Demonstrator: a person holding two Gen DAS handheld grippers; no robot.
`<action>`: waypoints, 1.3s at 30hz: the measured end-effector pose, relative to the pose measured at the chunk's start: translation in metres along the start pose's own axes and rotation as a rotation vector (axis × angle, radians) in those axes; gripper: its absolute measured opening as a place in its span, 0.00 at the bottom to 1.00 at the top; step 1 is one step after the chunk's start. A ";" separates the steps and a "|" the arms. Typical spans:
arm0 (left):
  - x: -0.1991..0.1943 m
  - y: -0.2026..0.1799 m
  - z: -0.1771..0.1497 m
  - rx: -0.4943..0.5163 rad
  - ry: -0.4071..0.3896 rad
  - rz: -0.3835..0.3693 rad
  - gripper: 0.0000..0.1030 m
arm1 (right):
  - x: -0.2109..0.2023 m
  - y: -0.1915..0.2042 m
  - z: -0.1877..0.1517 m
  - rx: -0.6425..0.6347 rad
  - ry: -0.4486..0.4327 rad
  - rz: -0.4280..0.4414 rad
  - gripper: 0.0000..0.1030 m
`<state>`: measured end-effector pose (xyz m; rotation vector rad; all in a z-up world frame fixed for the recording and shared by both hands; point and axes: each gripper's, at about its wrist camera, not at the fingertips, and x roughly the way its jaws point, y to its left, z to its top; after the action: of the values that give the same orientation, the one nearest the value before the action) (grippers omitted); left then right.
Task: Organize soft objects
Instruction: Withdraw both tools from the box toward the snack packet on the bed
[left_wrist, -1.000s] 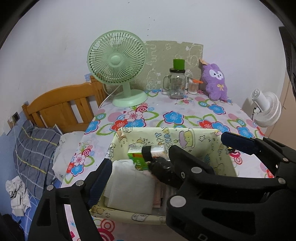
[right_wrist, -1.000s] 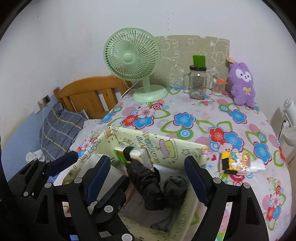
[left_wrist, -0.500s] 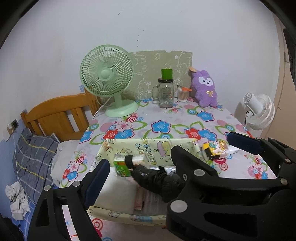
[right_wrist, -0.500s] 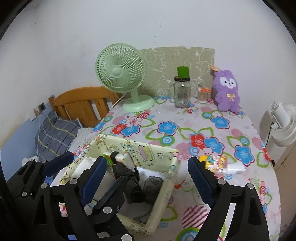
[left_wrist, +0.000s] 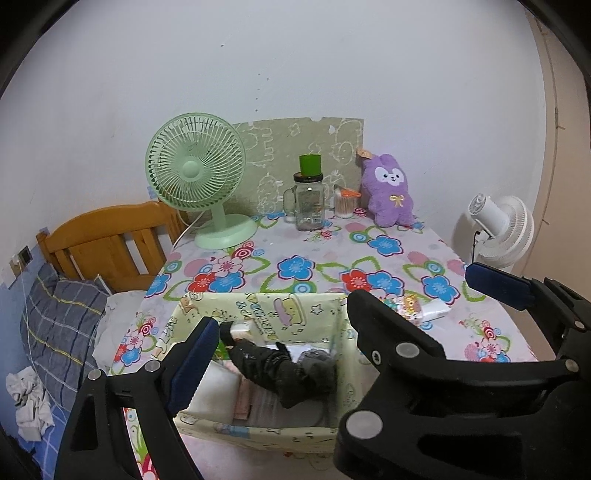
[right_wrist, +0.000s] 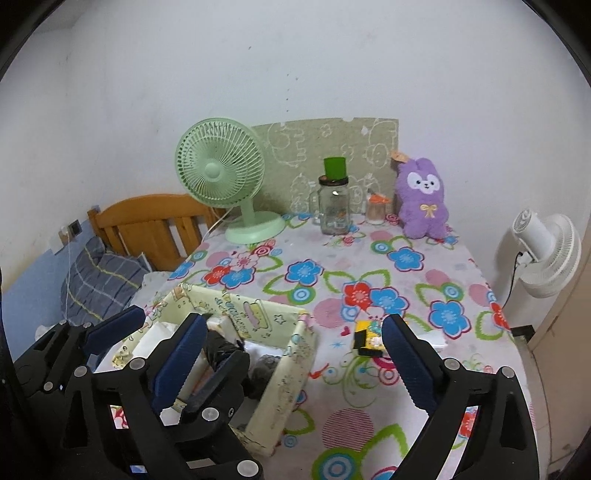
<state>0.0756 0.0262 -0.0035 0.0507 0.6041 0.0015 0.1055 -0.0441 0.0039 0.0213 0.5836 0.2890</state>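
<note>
Nearest the cameras, both grippers hang above the table's near edge with nothing between their fingers. The left gripper (left_wrist: 336, 328) is spread wide over the near left corner, its blue pads far apart; the right gripper (right_wrist: 291, 354) is likewise spread, just to the right of it.

Below them, at the near left corner of the table (right_wrist: 369, 417), stands a pale yellow fabric bin (left_wrist: 258, 314) with cartoon prints. Inside it lie a black folded item (left_wrist: 269, 369), a dark grey rolled sock (left_wrist: 317, 363) touching it on the right, a white folded cloth (left_wrist: 214, 387) along the left wall, and a small box (left_wrist: 242, 329) against the far wall. What the black item is cannot be told.

Just right of the bin, on the flowered cloth, lies a small colourful packet (right_wrist: 369, 334) with a white end, apart from the bin.

The middle of the table carries only the flower pattern.

Along the far edge, from left to right: a green desk fan (right_wrist: 221, 173) at the far left corner, a glass jar mug (right_wrist: 334, 206) with a green cup (right_wrist: 335, 168) on its lid, a small jar (right_wrist: 376, 211) with an orange top, and a purple plush rabbit (right_wrist: 423, 199) upright at the far right corner. Behind them a green printed board (right_wrist: 332, 144) leans on the wall.

Off the left edge are a wooden headboard (right_wrist: 147, 218) and a plaid pillow (right_wrist: 103, 284); off the right edge, a white fan (right_wrist: 546, 254).
</note>
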 end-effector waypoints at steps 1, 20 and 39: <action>-0.001 -0.002 0.000 0.002 -0.003 -0.001 0.87 | -0.003 -0.002 0.000 0.002 -0.004 -0.003 0.95; -0.013 -0.053 0.005 0.027 -0.021 -0.039 0.87 | -0.038 -0.044 -0.004 -0.003 -0.054 -0.086 1.00; 0.010 -0.109 -0.005 0.081 0.016 -0.122 0.87 | -0.033 -0.098 -0.024 0.022 -0.045 -0.124 1.00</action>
<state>0.0794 -0.0825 -0.0185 0.0925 0.6224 -0.1412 0.0915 -0.1485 -0.0081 0.0131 0.5408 0.1612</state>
